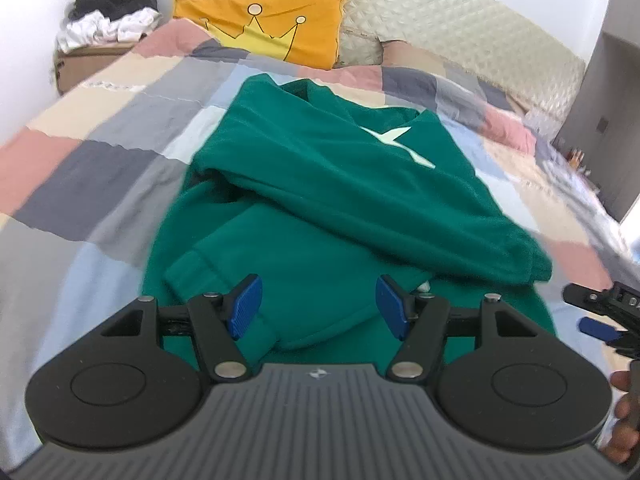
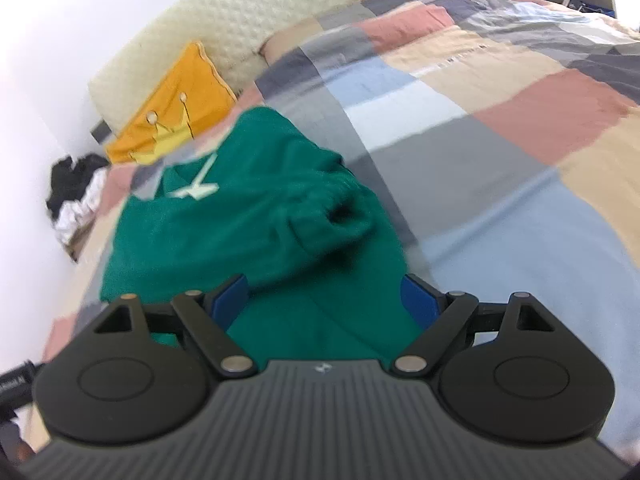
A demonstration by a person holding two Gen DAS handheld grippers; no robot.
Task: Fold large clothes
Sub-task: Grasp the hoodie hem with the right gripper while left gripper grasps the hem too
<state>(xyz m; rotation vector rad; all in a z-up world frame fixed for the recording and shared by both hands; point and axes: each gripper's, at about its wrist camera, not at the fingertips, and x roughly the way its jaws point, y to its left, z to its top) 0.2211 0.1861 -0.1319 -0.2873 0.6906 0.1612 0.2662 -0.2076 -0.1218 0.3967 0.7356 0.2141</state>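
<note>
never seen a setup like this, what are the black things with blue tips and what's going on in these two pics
Each picture comes from a camera on a hand-held black two-finger gripper, looking along its blue-padded fingers. A person holds one in each hand. The left gripper stands open over a green fleece sweatshirt with both sleeves folded across, on a patchwork checked bedspread. The right gripper is open too, holding nothing. Behind sit an orange crown-print pillow and a pile of black and white clothes.
</note>
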